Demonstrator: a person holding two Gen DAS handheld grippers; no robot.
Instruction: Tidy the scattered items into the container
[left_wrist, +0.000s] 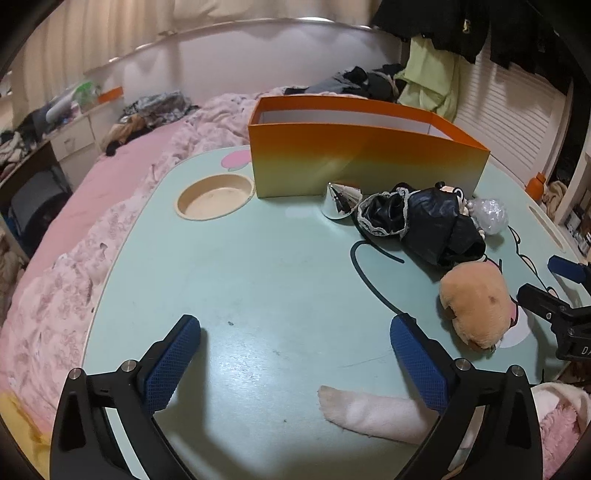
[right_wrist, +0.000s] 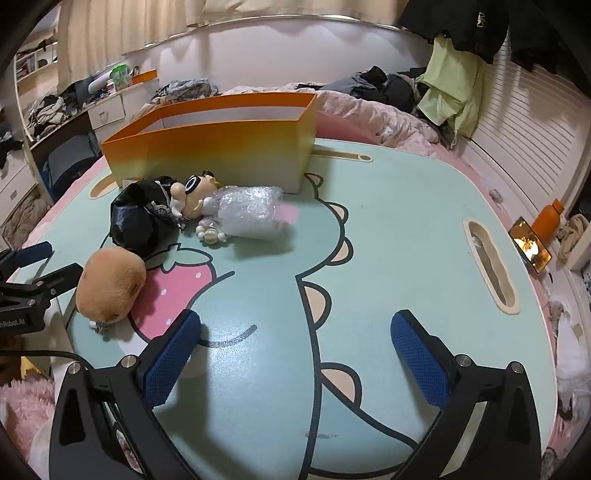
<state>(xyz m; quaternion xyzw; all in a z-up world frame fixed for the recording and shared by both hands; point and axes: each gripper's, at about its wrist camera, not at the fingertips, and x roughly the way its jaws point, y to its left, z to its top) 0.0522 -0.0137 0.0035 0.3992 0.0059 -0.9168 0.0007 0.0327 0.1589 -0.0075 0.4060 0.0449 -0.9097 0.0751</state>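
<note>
An open orange box (left_wrist: 354, 162) (right_wrist: 221, 155) stands at the far side of a mint lap table (left_wrist: 258, 280) (right_wrist: 388, 240). In front of it lie a silver cone (left_wrist: 338, 201), a black lace-trimmed cloth (left_wrist: 424, 221) (right_wrist: 142, 218), a small doll (right_wrist: 194, 197), a bubble-wrapped bundle (right_wrist: 251, 210) (left_wrist: 489, 216) and white beads (right_wrist: 210, 233). A tan plush (left_wrist: 476, 304) (right_wrist: 110, 290) lies nearer. My left gripper (left_wrist: 295, 354) is open and empty, left of the plush. My right gripper (right_wrist: 295, 350) is open and empty, right of the plush.
The table sits on a pink bed (left_wrist: 74, 221) with clothes piled at the back. A round cup recess (left_wrist: 216, 197) is left of the box and a slot (right_wrist: 489, 266) is at the table's right. A pink fuzzy sleeve (left_wrist: 369, 410) lies at the near edge.
</note>
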